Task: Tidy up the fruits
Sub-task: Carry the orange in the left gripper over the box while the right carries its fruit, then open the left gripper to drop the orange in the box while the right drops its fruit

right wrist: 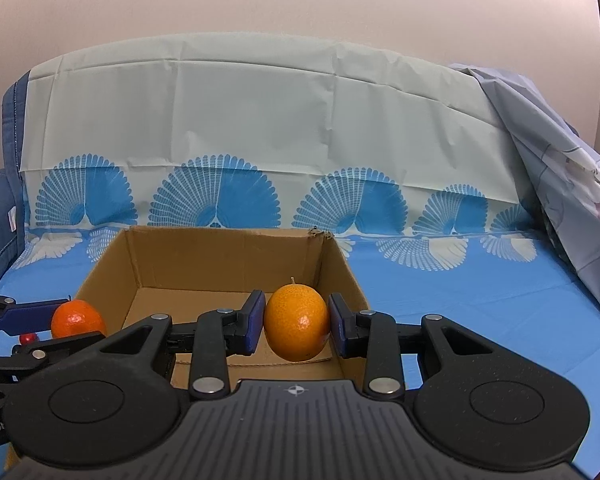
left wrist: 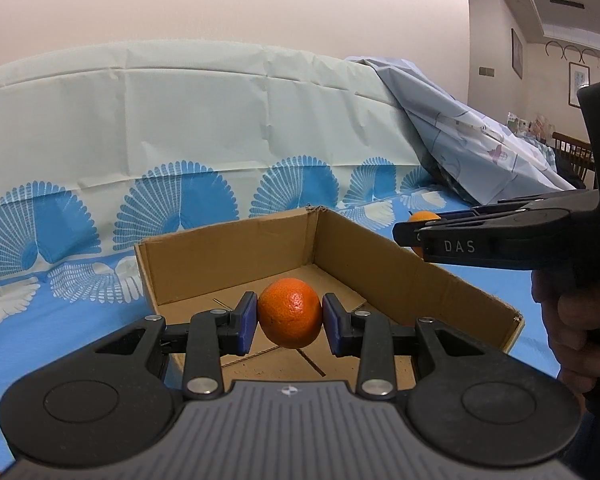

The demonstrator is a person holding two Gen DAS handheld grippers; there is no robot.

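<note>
Mid-delivery of 2 fruits: left gripper (left wrist: 290,316) clamped on deep-orange mandarin (left wrist: 290,312), right gripper (right wrist: 298,326) on paler orange (right wrist: 298,322), above cardboard box (right wrist: 228,258) at 12 o'clock, calling next for lowering, then parting pads.

An orange (left wrist: 290,313) was held between the blue pads (left wrist: 247,322) of the left gripper (left wrist: 289,322), raised over the open cardboard box (left wrist: 400,276). The box was set on a blue cloth (left wrist: 60,328) printed with fan shapes, and its inside was seen bare around the fruit. At the right edge the right gripper (left wrist: 416,236) was seen from the side, gripped by a hand (left wrist: 572,320). A second orange (left wrist: 422,218) was half hidden behind its tip; it seemed to be held there, though the jaws could not be made out clearly. A pale sheet (left wrist: 480,140) was draped at the back right.
</note>
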